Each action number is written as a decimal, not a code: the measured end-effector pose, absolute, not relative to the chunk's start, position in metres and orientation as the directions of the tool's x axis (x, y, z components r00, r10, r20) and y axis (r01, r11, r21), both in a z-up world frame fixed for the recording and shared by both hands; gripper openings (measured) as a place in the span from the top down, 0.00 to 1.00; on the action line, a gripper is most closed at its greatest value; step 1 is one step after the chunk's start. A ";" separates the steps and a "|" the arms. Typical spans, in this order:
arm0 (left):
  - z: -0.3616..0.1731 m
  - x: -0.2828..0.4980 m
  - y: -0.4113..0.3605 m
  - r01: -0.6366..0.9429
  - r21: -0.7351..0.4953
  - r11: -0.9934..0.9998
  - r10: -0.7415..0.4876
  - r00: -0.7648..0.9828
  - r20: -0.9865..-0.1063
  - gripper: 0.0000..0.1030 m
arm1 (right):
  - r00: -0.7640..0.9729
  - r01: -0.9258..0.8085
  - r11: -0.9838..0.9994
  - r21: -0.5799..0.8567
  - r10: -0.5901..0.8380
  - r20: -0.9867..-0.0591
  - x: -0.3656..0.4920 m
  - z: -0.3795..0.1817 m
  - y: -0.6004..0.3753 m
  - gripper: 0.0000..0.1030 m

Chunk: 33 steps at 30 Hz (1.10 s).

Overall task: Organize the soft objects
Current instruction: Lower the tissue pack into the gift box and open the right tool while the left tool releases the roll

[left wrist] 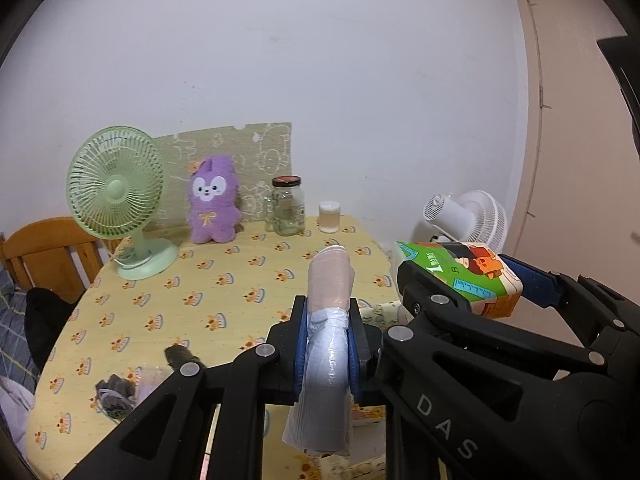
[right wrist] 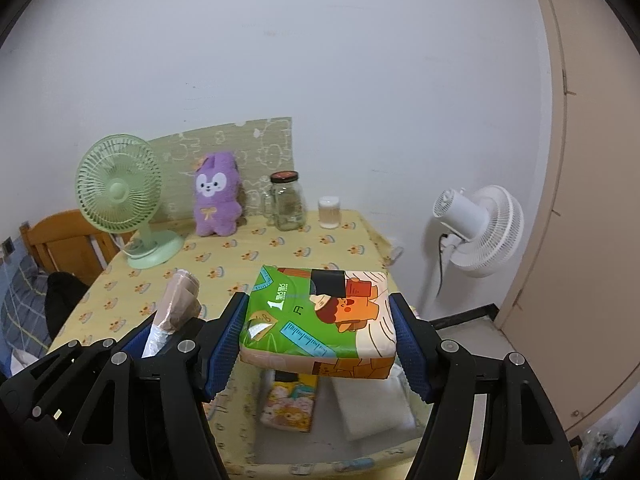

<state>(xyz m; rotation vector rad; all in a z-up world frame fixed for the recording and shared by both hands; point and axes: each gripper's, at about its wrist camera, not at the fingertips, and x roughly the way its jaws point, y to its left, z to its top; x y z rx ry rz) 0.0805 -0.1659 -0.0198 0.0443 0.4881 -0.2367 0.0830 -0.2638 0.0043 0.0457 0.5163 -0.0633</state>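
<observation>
Above the yellow-clothed counter (right wrist: 280,256), right gripper (right wrist: 318,330) jaws clenched on a cartoon-printed tissue pack (right wrist: 320,320) marked "1", left gripper (left wrist: 328,336) jaws, lettered "DAS", grasping a plastic-wrapped roll (left wrist: 330,300).

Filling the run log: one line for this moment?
left gripper: shut on plastic-wrapped roll | right gripper: shut on tissue pack | both above table

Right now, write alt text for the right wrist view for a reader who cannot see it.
The right gripper holds a colourful tissue pack above a yellow tablecloth, with the left gripper beside it clamping a rolled plastic bag. At the back stand a green fan, a purple plush toy and a glass jar.
</observation>
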 end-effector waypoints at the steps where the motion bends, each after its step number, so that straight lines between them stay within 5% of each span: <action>1: -0.021 0.081 -0.169 0.239 -0.014 0.971 -0.217 0.854 -0.472 0.85 | 0.866 0.078 0.997 0.026 -0.054 -0.498 0.084 0.002 -0.267 0.30; 20: -0.060 0.097 -0.207 0.312 -0.009 0.950 -0.263 0.785 -0.561 0.84 | 0.814 0.146 0.989 0.036 -0.099 -0.573 0.091 -0.040 -0.309 0.30; 22: -0.065 0.097 -0.209 0.306 -0.005 0.952 -0.254 0.781 -0.570 0.68 | 0.804 0.150 0.988 0.039 -0.099 -0.586 0.093 -0.045 -0.312 0.30; 25: -0.070 0.099 -0.210 0.301 0.001 0.953 -0.244 0.775 -0.583 0.60 | 0.796 0.167 0.985 0.032 -0.116 -0.594 0.095 -0.052 -0.314 0.31; 27: -0.073 0.101 -0.210 0.297 0.013 0.955 -0.230 0.765 -0.602 0.37 | 0.790 0.164 0.986 0.035 -0.110 -0.603 0.097 -0.057 -0.314 0.31; 33: -0.083 0.107 -0.209 0.306 0.026 0.952 -0.219 0.737 -0.639 0.24 | 0.771 0.149 0.986 0.068 -0.073 -0.632 0.104 -0.070 -0.313 0.31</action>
